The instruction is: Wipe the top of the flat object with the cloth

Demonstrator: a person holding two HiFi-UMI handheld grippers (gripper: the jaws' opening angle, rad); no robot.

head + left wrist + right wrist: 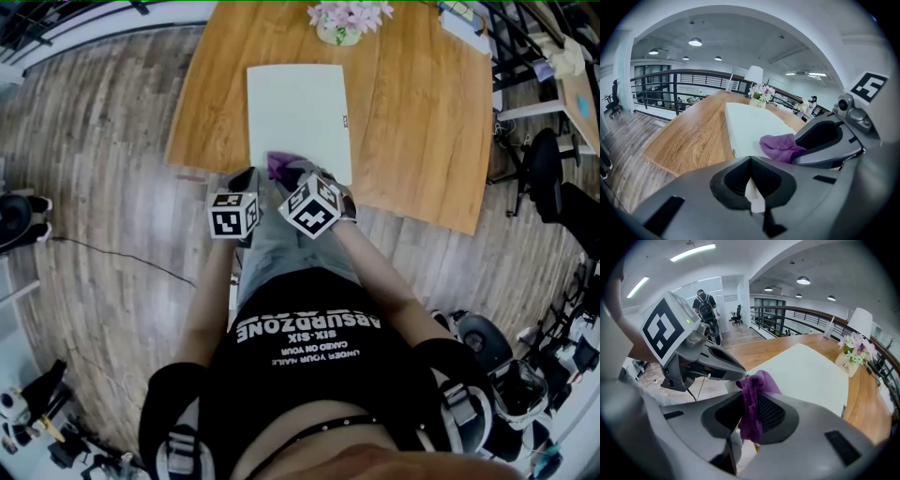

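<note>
1. Your R gripper (751,401) has its jaws clamped on the purple cloth (757,389). The fabric is bunched between the tips and hangs down through the gap.
2. The cloth sits at the near end of the white flat obj (298,111), about mid-width. In the L gripper view its free part looks to rest on the top surface.
3. Your L gripper (750,163) has its jaws together at the tips w/ nothing gripped. A pale sliver shows low in the gap behind them; can't tell what it is.
4. In the head view the L gripper is just left of the R one. Both are at the near edge of the wooden table (427,131), by the flat obj's near end, w/ marker cubes side by side over your legs.
5. The flat obj lies flat on the table, long side running near to far, left of table centre.
6. A flower pot (342,21) stands just beyond the obj's far end, on the table and apart from it.
</note>
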